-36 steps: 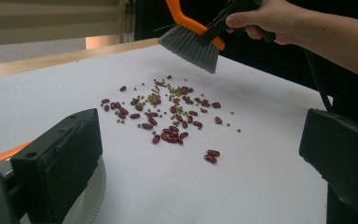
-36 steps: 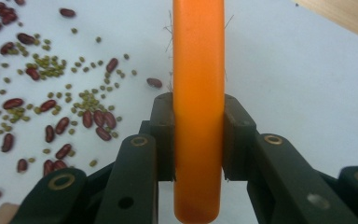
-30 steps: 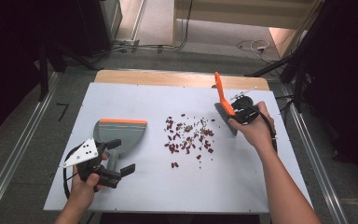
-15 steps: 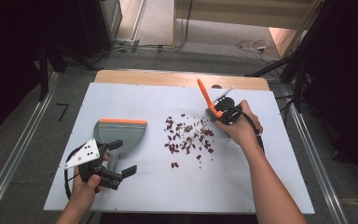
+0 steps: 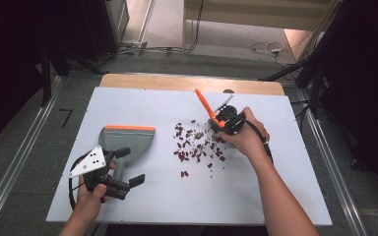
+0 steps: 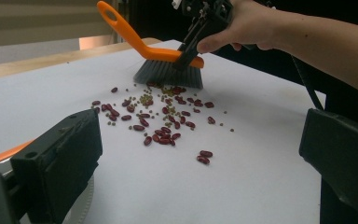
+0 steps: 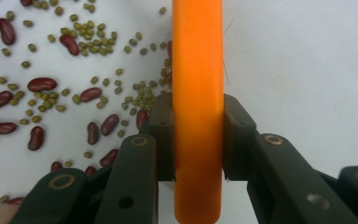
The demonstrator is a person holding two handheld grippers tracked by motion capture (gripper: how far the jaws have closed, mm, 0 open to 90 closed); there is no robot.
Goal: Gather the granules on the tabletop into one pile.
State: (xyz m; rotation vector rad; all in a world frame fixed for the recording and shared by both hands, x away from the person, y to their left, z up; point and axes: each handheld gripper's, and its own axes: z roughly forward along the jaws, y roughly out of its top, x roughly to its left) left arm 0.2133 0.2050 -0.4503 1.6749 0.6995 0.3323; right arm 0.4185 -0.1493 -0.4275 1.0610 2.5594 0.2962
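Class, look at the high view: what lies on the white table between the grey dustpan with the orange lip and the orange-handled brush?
Scattered red kidney beans and small green beans lie between dustpan and brush, nearer the brush.

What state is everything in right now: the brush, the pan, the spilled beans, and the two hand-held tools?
Brush: clamped by its orange back in the right tool, bristles down at the far edge of the beans.
Dustpan: flat on the table, no beans in it, its handle between the left tool's jaws.
Beans: red and small green ones, scattered loose on the white table.
Right tool: shut on the brush.
Left tool: jaws wide apart.
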